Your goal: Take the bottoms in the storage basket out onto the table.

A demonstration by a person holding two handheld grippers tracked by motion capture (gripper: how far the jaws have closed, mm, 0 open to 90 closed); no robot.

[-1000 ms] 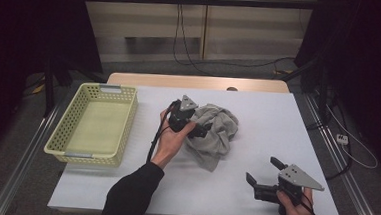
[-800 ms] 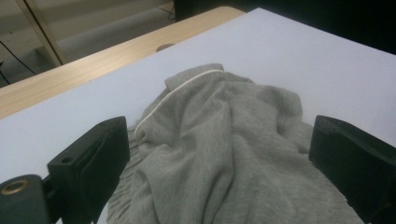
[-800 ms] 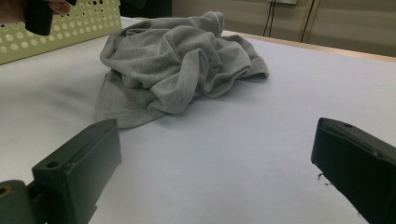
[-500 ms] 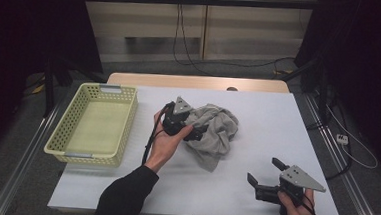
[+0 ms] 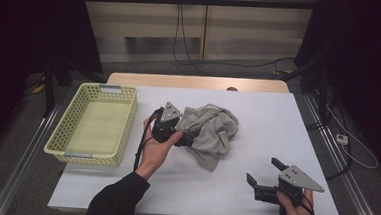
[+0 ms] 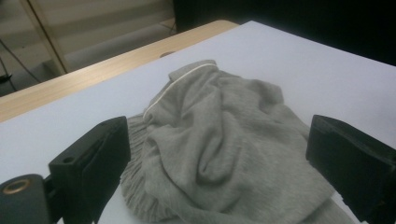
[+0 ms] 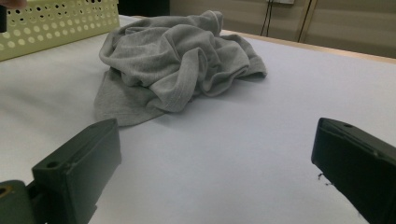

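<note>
A crumpled grey garment (image 5: 212, 129) lies in the middle of the white table (image 5: 277, 123). My left gripper (image 5: 189, 137) sits at its left edge, pointing right into it. In the left gripper view the garment (image 6: 224, 107) lies between and ahead of the wide black jaws of the left gripper (image 6: 219, 135); they have just closed a little, but the pads do not press on it. My right gripper (image 5: 263, 171) rests open near the front right of the table, apart from the cloth. The right gripper view has the garment (image 7: 177, 60) well beyond the right gripper (image 7: 217, 144).
A pale yellow perforated basket (image 5: 127, 118) stands at the table's left side, and its wall (image 7: 60, 18) appears in the right gripper view. A wooden strip (image 5: 200, 83) borders the table's far edge. Metal rails run along both sides, and cables lie on the floor.
My left hand and its gripper have slid a little to the left and nearer, back along the garment's left edge. The garment and the right gripper have kept still.
</note>
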